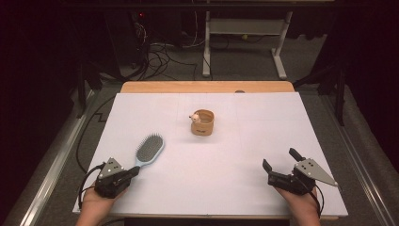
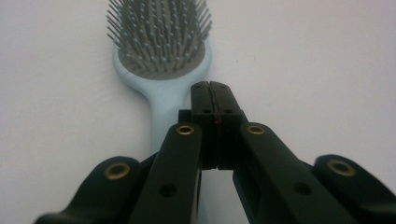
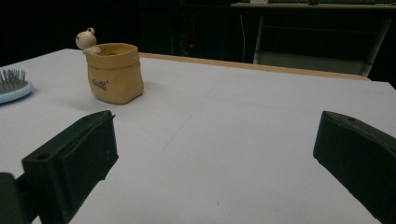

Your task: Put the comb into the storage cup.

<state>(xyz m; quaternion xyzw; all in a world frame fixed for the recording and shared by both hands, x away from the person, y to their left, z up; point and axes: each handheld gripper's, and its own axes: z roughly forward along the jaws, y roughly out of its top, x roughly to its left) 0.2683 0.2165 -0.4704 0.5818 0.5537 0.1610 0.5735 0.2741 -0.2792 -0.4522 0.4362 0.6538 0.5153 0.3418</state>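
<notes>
Your left claw sits at the hairbrush handle

Left gripper [image 2: 215,88] pressed together, empty — the hairbrush [image 2: 161,51] lies on the white sheet [image 1: 226,155], its handle just beside and under the jaws; your right gripper [image 1: 282,162] spread wide.

— Where is the left gripper [image 1: 133,173]?
— Low at the near left corner of the table [image 1: 226,155], held in the person's left hand [image 1: 96,200], forearm coming in over the near edge. Its jaws are pressed flat together with nothing between them, tips pointing away toward the far right.

— And the right gripper [image 1: 281,158]?
— At the table's near right corner, in the right hand [image 1: 301,200]. Its jaws stand wide apart and bare, pointing toward the table's middle, with the grey three-cornered plate on top and a cable trailing back past the wrist.
</notes>
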